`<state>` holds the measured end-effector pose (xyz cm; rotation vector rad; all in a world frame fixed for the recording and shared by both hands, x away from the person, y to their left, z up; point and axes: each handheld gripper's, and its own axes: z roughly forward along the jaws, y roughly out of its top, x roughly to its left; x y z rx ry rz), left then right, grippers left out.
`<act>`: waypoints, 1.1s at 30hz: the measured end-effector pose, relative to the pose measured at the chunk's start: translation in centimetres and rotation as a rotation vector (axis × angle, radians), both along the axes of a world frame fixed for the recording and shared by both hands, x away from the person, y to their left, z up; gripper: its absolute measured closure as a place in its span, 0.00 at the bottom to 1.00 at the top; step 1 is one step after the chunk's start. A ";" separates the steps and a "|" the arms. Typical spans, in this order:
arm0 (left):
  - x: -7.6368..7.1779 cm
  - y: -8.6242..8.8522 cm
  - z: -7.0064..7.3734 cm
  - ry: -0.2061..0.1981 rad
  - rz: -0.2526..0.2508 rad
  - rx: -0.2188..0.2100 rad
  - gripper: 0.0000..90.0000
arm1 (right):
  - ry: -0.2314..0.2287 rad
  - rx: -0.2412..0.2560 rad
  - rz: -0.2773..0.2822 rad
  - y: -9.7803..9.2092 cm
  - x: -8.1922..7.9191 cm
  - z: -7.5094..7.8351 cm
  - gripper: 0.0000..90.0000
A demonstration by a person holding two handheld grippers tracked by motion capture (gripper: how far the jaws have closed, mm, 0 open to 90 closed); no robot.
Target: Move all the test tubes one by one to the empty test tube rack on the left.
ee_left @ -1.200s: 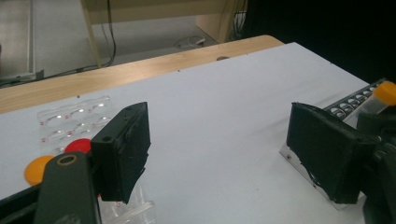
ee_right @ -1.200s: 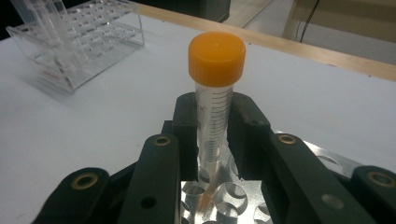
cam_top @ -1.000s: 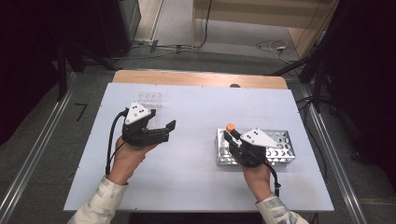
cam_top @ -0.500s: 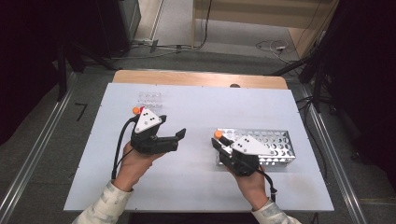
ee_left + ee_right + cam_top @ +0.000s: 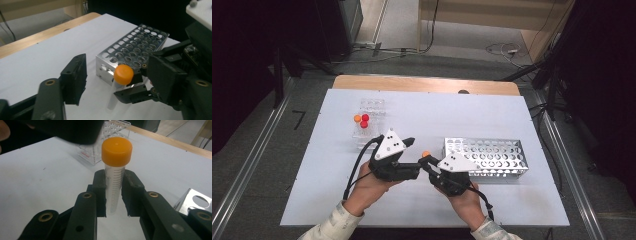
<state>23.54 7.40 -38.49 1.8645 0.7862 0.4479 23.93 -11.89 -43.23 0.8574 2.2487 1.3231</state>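
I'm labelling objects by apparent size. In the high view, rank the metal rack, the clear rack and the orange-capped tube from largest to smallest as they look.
1. metal rack
2. clear rack
3. orange-capped tube, mostly hidden by the right gripper holding it; only its cap shows.

Clear graduated tube point(image 5: 113, 192) with orange cap, seemingly upright, above the table.
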 end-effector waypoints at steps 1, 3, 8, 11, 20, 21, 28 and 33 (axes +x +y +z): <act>0.0 -0.2 -0.2 0.003 -0.009 0.005 0.41 | 0.001 0.001 0.001 0.0 0.0 0.0 0.79; -0.1 -0.5 -0.4 0.002 -0.023 0.012 0.47 | 0.002 0.002 0.004 0.1 -0.1 0.0 0.79; -0.2 -1.0 -1.0 -0.003 -0.033 0.040 0.60 | -0.003 0.003 0.013 0.2 -0.3 0.0 0.79; -0.2 -1.1 -1.2 -0.003 -0.034 0.044 0.66 | -0.003 0.003 0.013 0.2 -0.3 0.0 0.79; -0.2 -1.0 -1.2 -0.003 -0.028 0.048 0.76 | -0.001 0.004 0.014 0.2 -0.3 0.0 0.79; -0.2 -1.0 -1.2 -0.003 -0.026 0.048 0.77 | -0.001 0.005 0.014 0.2 -0.3 0.0 0.79; -0.2 -0.8 -1.1 0.004 -0.018 0.037 0.78 | -0.003 0.011 0.018 0.2 -0.4 0.0 0.79; -0.2 -0.6 -1.1 0.014 -0.018 0.027 0.78 | -0.004 0.017 0.027 0.2 -0.4 0.0 0.75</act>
